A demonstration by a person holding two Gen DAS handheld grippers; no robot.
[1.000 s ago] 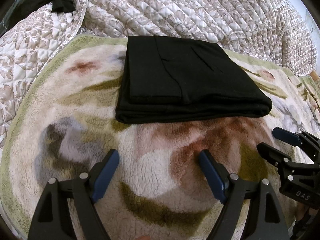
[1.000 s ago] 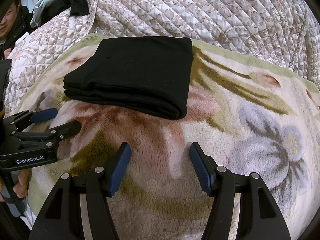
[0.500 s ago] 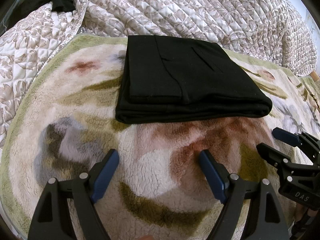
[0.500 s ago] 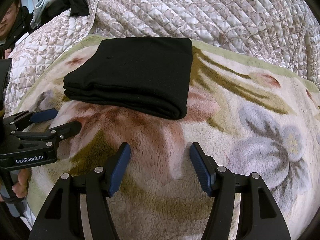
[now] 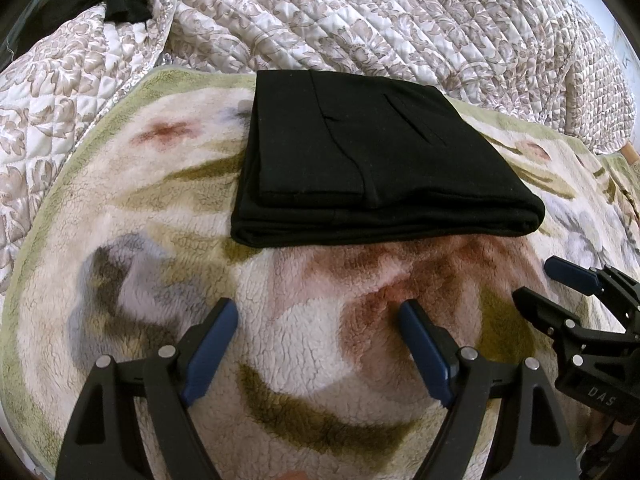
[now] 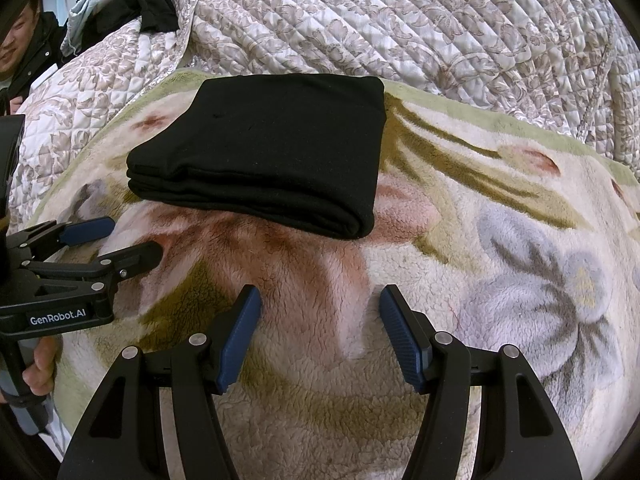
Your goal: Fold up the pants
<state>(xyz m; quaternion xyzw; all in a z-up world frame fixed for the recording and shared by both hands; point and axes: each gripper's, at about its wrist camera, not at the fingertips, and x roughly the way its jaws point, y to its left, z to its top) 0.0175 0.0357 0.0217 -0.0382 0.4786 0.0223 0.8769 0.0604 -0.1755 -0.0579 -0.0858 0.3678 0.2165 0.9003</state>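
Nothing has moved: your folded pants [image 5: 372, 160] lie far-centre on the fleece blanket [image 5: 320, 320]. Only the right view shows an onlooker [image 6: 16, 36]. Your left gripper [image 5: 316, 320] and right gripper [image 6: 320, 304] gape wide, empty.

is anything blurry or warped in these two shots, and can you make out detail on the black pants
Left wrist view: sharp, with strong fisheye bending and dark corners; seams show faintly on the pants, and the left gripper is in focus. Right wrist view: same warp and even soft light, no glare; the pants read as near-flat black with only the fold layers visible; the right gripper is crisp.
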